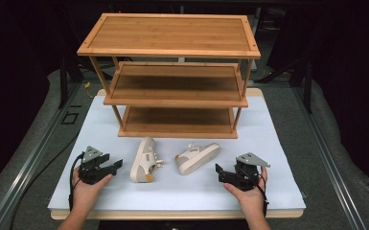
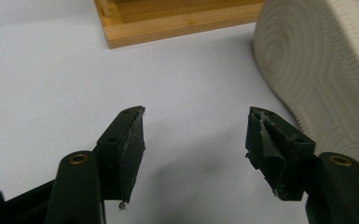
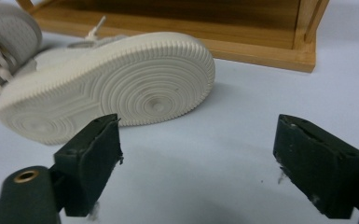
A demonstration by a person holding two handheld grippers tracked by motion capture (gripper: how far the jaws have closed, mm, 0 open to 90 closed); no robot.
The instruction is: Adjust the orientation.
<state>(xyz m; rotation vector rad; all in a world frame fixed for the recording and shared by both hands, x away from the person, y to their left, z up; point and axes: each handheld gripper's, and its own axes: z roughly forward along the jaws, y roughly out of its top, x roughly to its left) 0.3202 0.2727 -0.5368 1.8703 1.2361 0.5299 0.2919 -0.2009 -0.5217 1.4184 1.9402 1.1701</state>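
Note:
Two cream sneakers lie on their sides on the white mat in front of a wooden three-tier shoe rack. The left sneaker points away from me, its ribbed sole facing my left gripper. The right sneaker lies slanted, its sole facing my right gripper. Each gripper rests low near the mat's front edge, held in a hand, a short gap from its shoe. Both stand open with nothing between the jaws, as seen for the left gripper and the right gripper.
The rack's lowest shelf sits just behind the shoes, its base rail close to the right sneaker. The white mat covers a wooden table, with bare mat at both sides. Dark floor and metal rails surround the table.

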